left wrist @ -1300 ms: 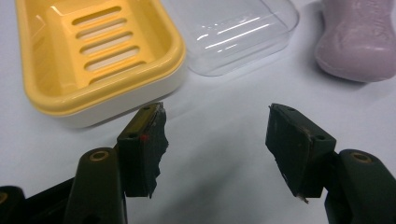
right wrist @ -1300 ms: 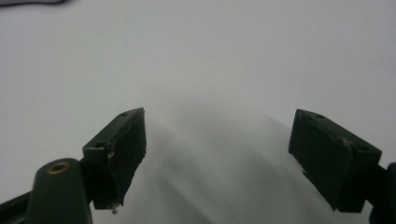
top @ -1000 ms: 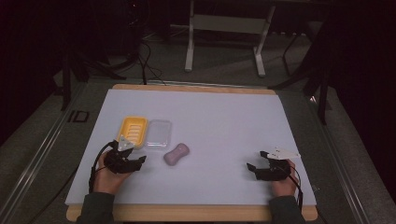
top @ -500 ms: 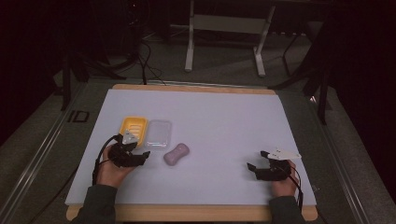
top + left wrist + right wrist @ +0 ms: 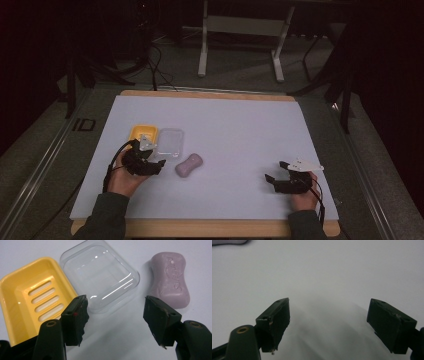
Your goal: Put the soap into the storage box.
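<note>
The left hand-held gripper is hovering low over the worktop with its jaws parted and nothing between them; they have just been opening. It is pointing at the clear lid, which is lying flat just ahead of the jaw tips. Touching the lid on one side is the yellow soap dish, slotted floor up; on the other side, near but apart from it, is the lilac soap bar, lying flat with its embossed face up. In the high view the same gripper is sitting just in front of the dish and lid, with the soap beside its tips.

The right hand-held gripper is resting well apart, jaws spread wide over bare worktop, holding nothing; the high view shows it near the front right edge.

Judging from this, the left gripper is lining up on the lid or the soap. The risks: the thin, glossy lid is likely to skid or flex out of a pinch taken at its rim, and a push on it would shove the dish along. The rounded soap could squirt out if gripped off-centre. The present jaw gap also looks narrow for the soap's width, so a jaw tip could land on top and nudge it away.
</note>
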{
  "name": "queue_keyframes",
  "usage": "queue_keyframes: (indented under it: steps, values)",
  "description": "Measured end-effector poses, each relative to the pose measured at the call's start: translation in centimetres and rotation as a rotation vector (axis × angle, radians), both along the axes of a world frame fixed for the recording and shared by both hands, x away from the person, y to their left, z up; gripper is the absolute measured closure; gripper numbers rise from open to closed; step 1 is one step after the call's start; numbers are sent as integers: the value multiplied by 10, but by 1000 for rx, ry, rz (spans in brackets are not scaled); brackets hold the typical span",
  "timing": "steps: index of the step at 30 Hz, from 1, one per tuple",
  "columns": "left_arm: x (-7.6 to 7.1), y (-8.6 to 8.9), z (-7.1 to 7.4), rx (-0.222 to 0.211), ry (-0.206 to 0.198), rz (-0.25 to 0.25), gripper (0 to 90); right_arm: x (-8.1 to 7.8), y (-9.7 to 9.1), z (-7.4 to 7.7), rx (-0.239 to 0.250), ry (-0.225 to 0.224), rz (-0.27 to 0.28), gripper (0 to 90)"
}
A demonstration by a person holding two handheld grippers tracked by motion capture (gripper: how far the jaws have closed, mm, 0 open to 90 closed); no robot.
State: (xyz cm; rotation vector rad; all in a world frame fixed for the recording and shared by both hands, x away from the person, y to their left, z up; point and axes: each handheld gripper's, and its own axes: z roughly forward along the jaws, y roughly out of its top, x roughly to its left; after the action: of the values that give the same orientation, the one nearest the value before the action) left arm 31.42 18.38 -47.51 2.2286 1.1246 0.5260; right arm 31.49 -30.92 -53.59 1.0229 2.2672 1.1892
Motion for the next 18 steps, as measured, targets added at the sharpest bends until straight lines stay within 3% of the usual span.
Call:
queue_keyframes:
  steps: [18]
  values:
    - [12, -22, 9, 23, 41, -70, 367, -1, -1, 0, 5, 0, -3, 180]
